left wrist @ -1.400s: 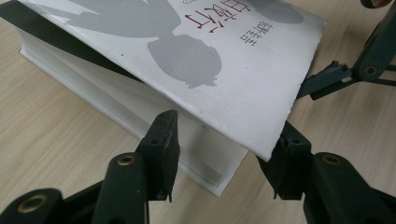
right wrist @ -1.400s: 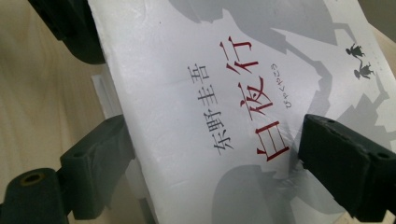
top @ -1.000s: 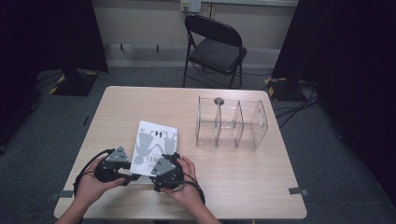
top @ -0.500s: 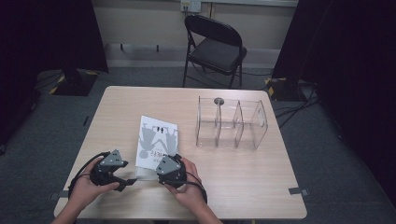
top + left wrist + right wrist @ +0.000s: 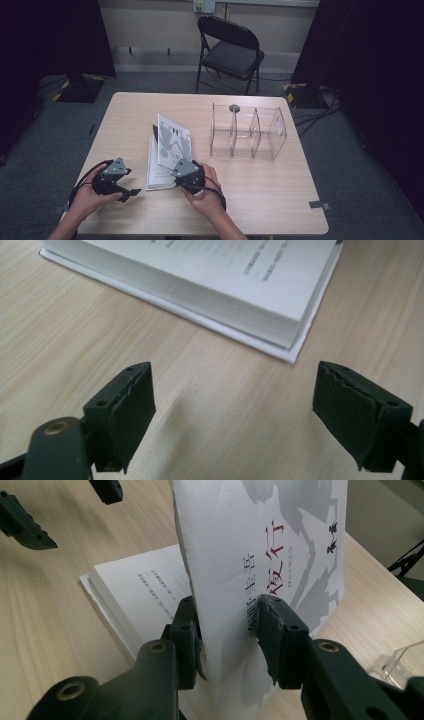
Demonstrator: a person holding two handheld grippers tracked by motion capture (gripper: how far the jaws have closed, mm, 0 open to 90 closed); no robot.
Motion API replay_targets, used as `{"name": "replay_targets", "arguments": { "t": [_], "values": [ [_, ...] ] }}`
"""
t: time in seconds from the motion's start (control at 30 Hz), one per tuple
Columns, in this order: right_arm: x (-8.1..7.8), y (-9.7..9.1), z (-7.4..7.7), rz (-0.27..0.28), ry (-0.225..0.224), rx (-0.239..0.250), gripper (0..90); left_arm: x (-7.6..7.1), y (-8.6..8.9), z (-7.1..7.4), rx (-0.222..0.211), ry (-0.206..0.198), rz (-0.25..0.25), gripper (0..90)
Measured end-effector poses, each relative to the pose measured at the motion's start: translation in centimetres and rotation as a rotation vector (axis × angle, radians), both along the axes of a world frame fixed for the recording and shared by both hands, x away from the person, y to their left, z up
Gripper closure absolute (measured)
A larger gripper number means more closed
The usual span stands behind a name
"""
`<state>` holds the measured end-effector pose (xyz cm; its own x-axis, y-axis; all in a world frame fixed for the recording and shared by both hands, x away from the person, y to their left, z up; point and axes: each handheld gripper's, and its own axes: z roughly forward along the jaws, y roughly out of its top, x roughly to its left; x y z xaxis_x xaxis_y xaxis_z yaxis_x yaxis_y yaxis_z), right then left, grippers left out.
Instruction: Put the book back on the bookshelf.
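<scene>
Paper cover (image 5: 260, 570) of the book (image 5: 162, 162) stands lifted, pinched at its lower edge by the right gripper (image 5: 227, 625), whose jaws have just been closing onto it. The page block (image 5: 210, 280) lies flat on the table (image 5: 260, 200), directly ahead of the left gripper (image 5: 232, 405), whose jaws have just been opening and hold nothing. Judged thin, flexible and easily creased; grip near the edge and swing it gently over the spine.

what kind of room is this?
Likely a lab or studio set up for recording: one bare table on grey carpet, black curtains on both sides, a folding chair by the wall, and cables across the floor.
</scene>
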<state>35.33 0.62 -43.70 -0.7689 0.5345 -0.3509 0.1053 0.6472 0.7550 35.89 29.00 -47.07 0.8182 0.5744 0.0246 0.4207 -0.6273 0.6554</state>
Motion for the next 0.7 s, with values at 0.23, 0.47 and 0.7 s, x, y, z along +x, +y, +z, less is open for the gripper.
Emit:
{"name": "replay_targets", "arguments": {
  "t": [0.23, 0.47, 0.7],
  "values": [
    [0.4, -0.3, 1.3, -0.025, 0.014, -0.005, 65.0, 0.6, -0.2, -1.0, 0.064, 0.013, 0.024, 17.1],
    [0.7, -0.6, 2.6, -0.035, 0.051, -0.014, 65.9, 1.2, -0.8, -1.6, 0.040, 0.032, 0.009, 16.4],
    [0.9, -1.0, 4.3, -0.041, 0.094, -0.018, 66.7, 1.4, -2.0, -1.6, 0.054, 0.016, 0.038, 15.4]
  ]
}}
